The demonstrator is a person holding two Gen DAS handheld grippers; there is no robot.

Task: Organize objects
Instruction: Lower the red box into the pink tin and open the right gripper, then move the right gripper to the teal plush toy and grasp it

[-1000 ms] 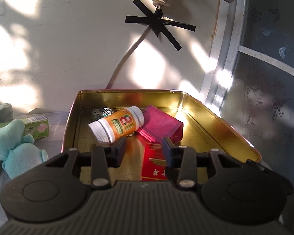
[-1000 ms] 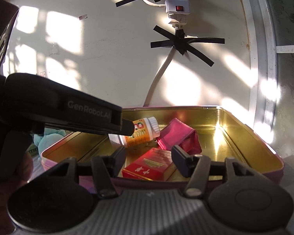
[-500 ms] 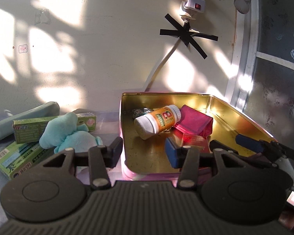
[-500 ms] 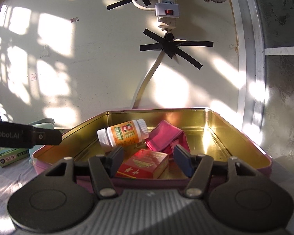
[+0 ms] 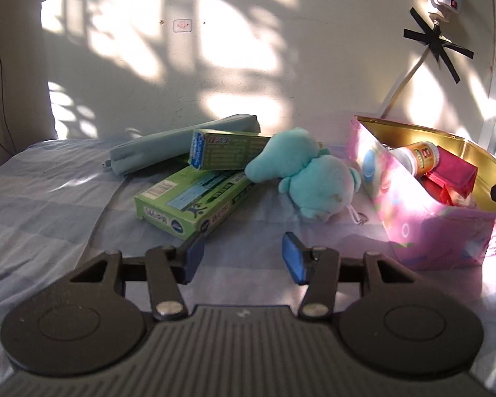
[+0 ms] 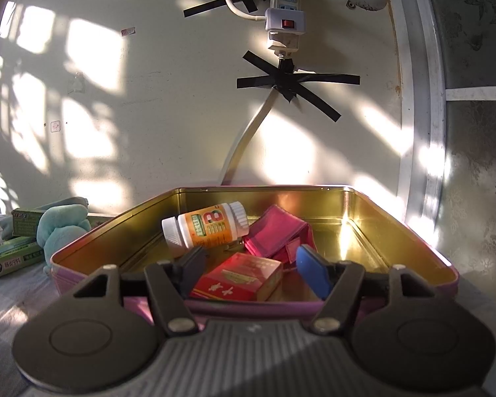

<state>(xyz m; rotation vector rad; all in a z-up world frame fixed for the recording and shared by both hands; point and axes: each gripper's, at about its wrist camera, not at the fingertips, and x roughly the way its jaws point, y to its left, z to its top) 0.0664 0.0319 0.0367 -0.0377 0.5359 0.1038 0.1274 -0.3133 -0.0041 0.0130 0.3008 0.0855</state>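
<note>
A pink tin (image 6: 380, 198) with a gold inside holds an orange pill bottle (image 6: 208, 228) on its side, a magenta pouch (image 6: 274, 235) and a red box (image 6: 241, 278). My right gripper (image 6: 251, 264) hovers at the tin's near rim. Its jaws are opening; the red box shows between them, untouched by the pads. My left gripper (image 5: 243, 254) is open and empty above the cloth, left of the tin (image 5: 413, 231). Just beyond it lie a green box (image 5: 195, 205), a second green box (image 5: 228, 152) on top, a teal plush toy (image 5: 310, 172) and a grey-blue pencil case (image 5: 168, 145).
A blue checked cloth (image 5: 49, 198) covers the surface. The sunlit wall stands close behind, with a power strip (image 6: 284, 16) and a cable held by black tape (image 6: 291, 82). A window frame (image 6: 423, 99) runs down the right side.
My left gripper has swung left, away from the tin, and now faces the green boxes and the plush. Both grippers' jaws stand wider. The right gripper has stayed at the tin.
</note>
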